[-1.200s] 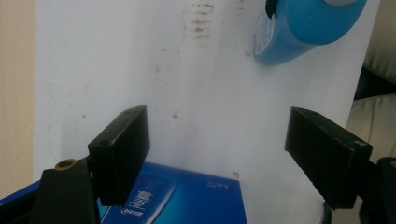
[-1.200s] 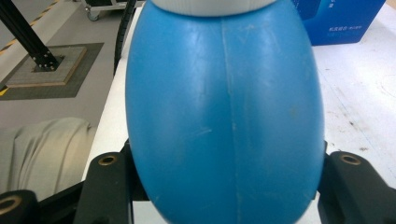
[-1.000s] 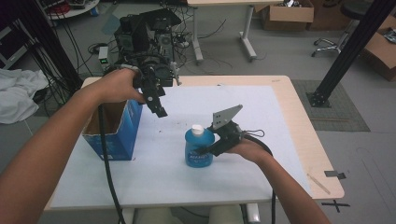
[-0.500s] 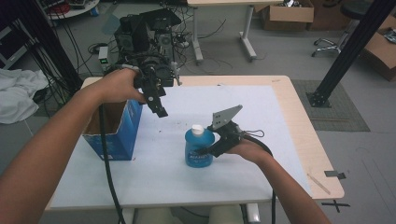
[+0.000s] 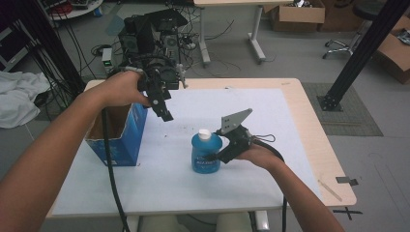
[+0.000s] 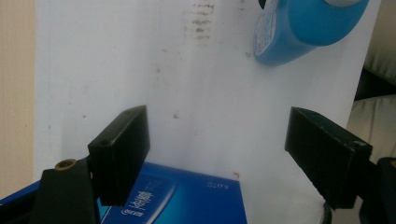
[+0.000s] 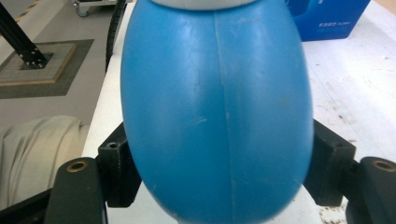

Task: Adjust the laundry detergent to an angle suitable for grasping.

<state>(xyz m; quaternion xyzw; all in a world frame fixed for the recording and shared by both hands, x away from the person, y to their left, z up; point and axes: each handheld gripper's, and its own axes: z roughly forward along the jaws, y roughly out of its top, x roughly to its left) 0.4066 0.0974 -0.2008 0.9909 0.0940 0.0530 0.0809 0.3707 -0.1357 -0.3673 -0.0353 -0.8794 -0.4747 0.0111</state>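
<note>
A blue bottle (image 5: 206, 153) with a white cap stands upright on the white mat near the table's middle. My right gripper (image 5: 216, 155) is shut on it from the right, its jaws pressing both sides of the bottle (image 7: 217, 112). An open blue cardboard box (image 5: 118, 135) sits at the left of the table. My left gripper (image 5: 163, 112) hangs in the air above the box's right edge, open, with nothing between its jaws. The left gripper view looks down on the box's blue side (image 6: 177, 200) and the bottle (image 6: 303, 30) farther off.
The white mat (image 5: 270, 121) covers most of the wooden table (image 5: 314, 130). A black cable trails from the left gripper down across the table's front. Behind the table stands black equipment (image 5: 150, 29) with cables. A white cloth (image 5: 14, 101) lies off to the left.
</note>
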